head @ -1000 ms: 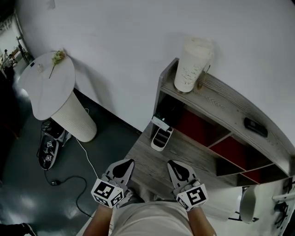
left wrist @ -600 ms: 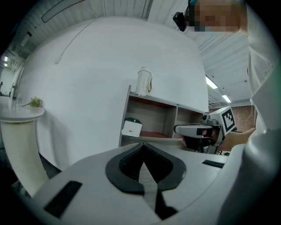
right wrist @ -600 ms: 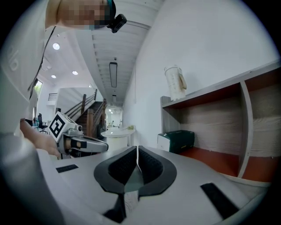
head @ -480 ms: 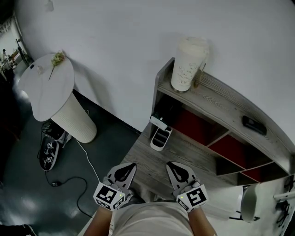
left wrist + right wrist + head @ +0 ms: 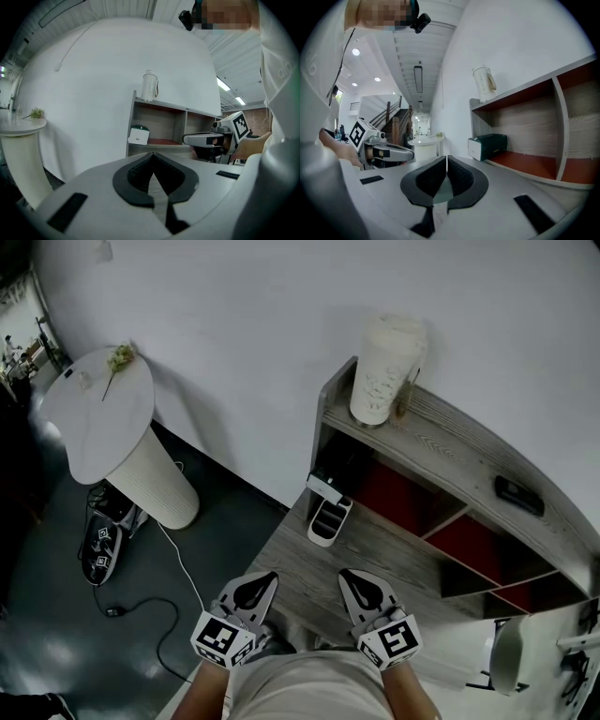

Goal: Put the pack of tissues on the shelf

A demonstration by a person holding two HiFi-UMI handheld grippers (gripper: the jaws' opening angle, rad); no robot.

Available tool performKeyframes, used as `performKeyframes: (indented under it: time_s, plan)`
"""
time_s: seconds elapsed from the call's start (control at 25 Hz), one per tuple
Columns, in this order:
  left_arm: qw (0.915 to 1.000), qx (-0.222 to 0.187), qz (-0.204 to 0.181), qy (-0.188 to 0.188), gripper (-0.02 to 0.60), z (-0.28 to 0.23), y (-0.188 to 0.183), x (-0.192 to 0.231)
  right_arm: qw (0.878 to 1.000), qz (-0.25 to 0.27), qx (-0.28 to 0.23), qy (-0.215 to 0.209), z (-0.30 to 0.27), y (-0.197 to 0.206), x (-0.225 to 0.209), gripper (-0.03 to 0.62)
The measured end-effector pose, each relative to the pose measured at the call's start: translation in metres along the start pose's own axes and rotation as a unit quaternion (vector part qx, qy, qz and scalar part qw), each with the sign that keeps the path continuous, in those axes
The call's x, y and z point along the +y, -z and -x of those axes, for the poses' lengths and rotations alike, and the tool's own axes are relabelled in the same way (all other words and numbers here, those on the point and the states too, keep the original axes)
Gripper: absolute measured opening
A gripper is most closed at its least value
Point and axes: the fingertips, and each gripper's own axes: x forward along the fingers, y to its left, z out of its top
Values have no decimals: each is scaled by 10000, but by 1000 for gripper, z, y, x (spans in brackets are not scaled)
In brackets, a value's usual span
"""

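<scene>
The pack of tissues (image 5: 328, 514), white with a dark green top, sits at the left end of the grey wooden shelf unit's (image 5: 441, 451) lower level; it also shows in the left gripper view (image 5: 138, 134) and the right gripper view (image 5: 487, 146). My left gripper (image 5: 259, 579) and right gripper (image 5: 351, 577) are held side by side close to my body, well short of the pack, both shut and holding nothing. Each gripper sees the other: the right gripper (image 5: 190, 139) and the left gripper (image 5: 408, 153).
A tall white jug (image 5: 385, 369) stands on the shelf unit's top, with a small dark object (image 5: 518, 495) further right. A round white pedestal table (image 5: 103, 413) with a sprig on it stands at left. A cable (image 5: 173, 554) and a device lie on the dark floor.
The view shifted slightly; both grippers stay shut and nearly in place.
</scene>
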Motion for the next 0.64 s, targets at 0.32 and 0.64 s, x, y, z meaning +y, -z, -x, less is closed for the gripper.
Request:
performKeyframes:
  time_s: [0.32, 0.64]
  plan:
    - [9999, 16, 36, -120, 15, 5, 1, 5, 10000, -40, 43, -1, -3, 2, -2, 37]
    - [9997, 19, 90, -213, 15, 8, 1, 10, 10000, -25, 66, -58, -6, 4, 1, 37]
